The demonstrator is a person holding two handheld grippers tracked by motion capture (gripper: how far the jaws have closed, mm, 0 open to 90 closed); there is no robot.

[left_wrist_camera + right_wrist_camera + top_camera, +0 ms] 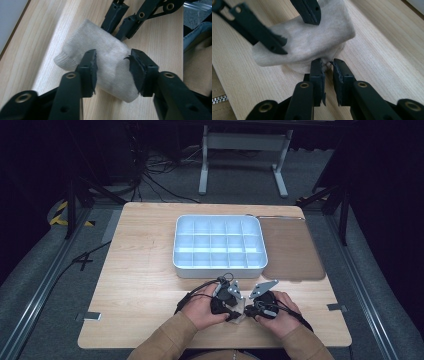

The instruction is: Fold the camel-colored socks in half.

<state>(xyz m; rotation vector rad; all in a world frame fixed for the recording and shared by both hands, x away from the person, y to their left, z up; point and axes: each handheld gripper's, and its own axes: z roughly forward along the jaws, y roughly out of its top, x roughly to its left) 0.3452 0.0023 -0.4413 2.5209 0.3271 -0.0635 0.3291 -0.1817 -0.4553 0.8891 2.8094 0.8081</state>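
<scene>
A pale wooden surface (140,270) sits in a dark room, grey carpet around it, cables and a white frame (243,155) on the floor behind. At its middle sits a white compartment tray (218,264), with a brown mat (292,251) just beside it. No writing can be read. At the near edge, the left gripper (113,68) has its jaws wide apart, straddling a folded beige cloth (107,62). The right gripper (327,66), jaws nearly together, pinches the cloth's edge.
</scene>
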